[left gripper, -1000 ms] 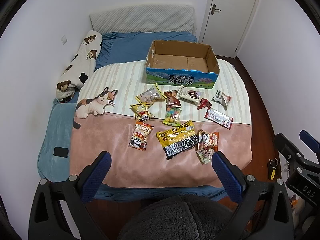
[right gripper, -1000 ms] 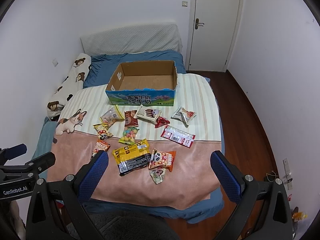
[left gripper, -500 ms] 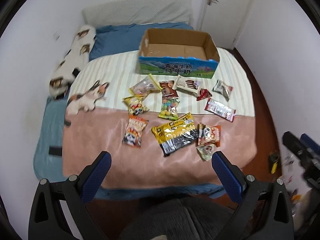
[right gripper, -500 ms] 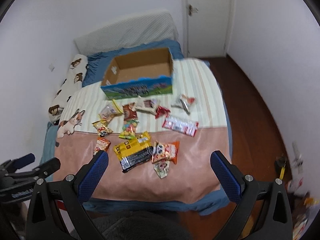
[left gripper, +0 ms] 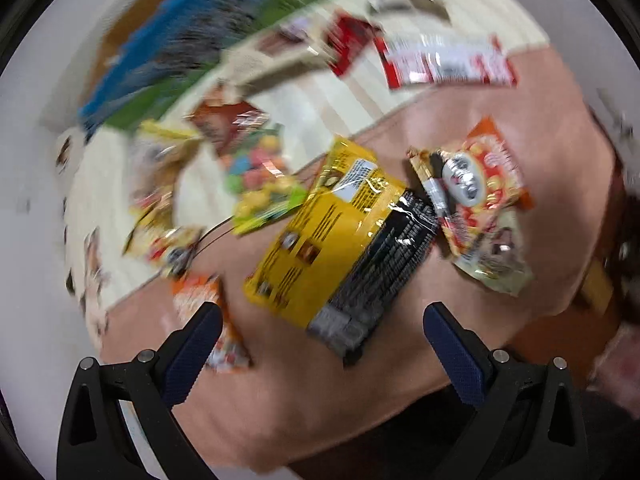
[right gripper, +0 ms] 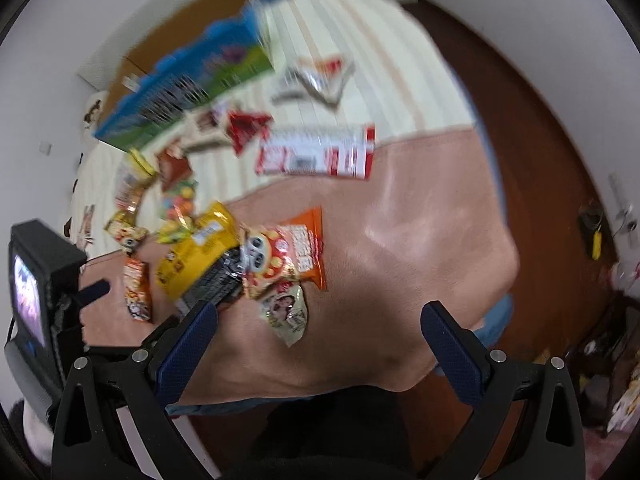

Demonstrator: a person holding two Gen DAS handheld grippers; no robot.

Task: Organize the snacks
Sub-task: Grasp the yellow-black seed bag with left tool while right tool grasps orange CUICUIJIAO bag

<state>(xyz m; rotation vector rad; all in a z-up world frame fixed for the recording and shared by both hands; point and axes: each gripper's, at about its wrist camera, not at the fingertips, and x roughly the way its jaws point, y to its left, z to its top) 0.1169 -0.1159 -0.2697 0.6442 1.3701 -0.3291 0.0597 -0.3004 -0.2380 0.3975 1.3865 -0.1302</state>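
Cardboard box [left gripper: 208, 36], with blue and green print, stands at the far side of the bed [right gripper: 420, 248]; the snacks lie loose before it, none inside as far as the blur allows. Biggest is the yellow-and-black bag [left gripper: 344, 248], then the red-and-white packet [right gripper: 316, 154], then the orange panda bag [right gripper: 286, 254], which overlaps a small pale pouch [right gripper: 286, 312]. Left gripper [left gripper: 322, 340] and right gripper [right gripper: 318, 338] both hover with jaws wide and empty. I judge that the slippery overlapped bags could come up together, or slide off the near edge.

Yellow/blk snack bag [left gripper: 344, 236], pink blanket [left gripper: 360, 392]
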